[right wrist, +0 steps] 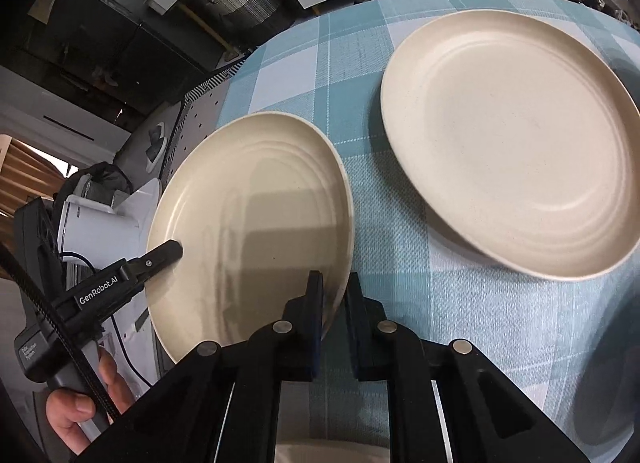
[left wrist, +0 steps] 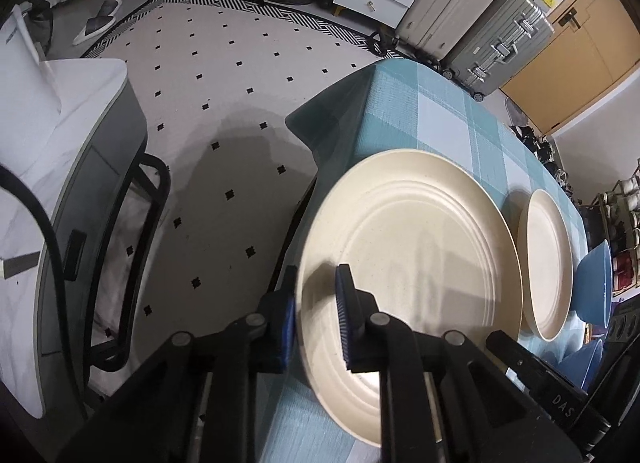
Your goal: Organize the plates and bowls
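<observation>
both grippers pinching opposite rims of one cream plate, lifted at the table edge.

left gripper [left wrist: 318, 321] and right gripper [right wrist: 334, 313] each clamp the held plate [right wrist: 248, 223], tilted above the checked tablecloth [right wrist: 400, 303]. second plate [right wrist: 516, 143] lies flat just beside it; blue bowl [left wrist: 596, 283] further along. judgement: level the plate, move both grips together, centre it over the second plate, lower before releasing; uneven pull risks slip.

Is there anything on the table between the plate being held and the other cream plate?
Nothing: in the right wrist view only bare checked tablecloth separates the held plate from the other plate.
</observation>
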`<state>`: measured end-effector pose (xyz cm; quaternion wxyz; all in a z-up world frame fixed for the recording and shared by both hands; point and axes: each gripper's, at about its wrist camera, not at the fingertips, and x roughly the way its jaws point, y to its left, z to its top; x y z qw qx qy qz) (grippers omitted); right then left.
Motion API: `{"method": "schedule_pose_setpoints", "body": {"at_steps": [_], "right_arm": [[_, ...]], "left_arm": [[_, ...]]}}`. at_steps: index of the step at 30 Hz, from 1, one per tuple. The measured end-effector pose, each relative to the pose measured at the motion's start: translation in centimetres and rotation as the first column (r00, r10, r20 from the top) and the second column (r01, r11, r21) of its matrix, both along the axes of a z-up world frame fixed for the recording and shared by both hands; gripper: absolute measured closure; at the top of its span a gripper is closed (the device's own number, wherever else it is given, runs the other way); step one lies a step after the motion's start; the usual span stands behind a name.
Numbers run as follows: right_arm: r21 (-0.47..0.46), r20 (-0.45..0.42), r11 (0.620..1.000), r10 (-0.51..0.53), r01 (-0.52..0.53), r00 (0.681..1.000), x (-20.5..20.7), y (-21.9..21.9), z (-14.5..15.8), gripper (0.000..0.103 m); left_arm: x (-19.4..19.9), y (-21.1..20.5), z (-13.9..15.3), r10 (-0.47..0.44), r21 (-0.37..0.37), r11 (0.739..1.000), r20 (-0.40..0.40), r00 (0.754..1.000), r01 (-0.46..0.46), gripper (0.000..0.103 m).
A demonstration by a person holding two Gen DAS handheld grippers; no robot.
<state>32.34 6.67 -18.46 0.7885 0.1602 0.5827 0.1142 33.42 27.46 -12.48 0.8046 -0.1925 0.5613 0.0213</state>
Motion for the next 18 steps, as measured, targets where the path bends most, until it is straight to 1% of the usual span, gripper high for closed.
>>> {"method": "schedule_pose_setpoints", "body": {"at_steps": [5, 8, 10, 18], "right_arm": [[-0.004, 0.013, 1.0, 0.004, -0.004, 1.0, -1.0, -0.2, 0.6, 0.093], [-0.016, 0.022, 1.0, -0.005, 0.006, 1.0, -1.4, -0.5, 1.1, 0.093], [-0.025, 0.028, 1.0, 0.0, 0.001, 1.0, -1.5, -0.4, 1.5, 0.093], [-0.028, 0.047, 1.0, 0.01, -0.008, 0.999, -2.3, -0.9, 2.7, 0.093]], "left_arm": [[-1.2, -0.3, 0.4, -0.003, 0.002, 1.0, 0.003, 1.0, 0.003, 0.088], [-1.8, -1.0, 0.9, -0.016, 0.021, 1.0, 0.009, 1.0, 0.016, 0.088], [-2.3, -1.1, 1.3, -0.013, 0.017, 1.0, 0.016, 1.0, 0.012, 0.088], [-4.1, -1.7, 2.8, -0.018, 0.043, 0.999, 0.033, 0.999, 0.016, 0.088]]}}
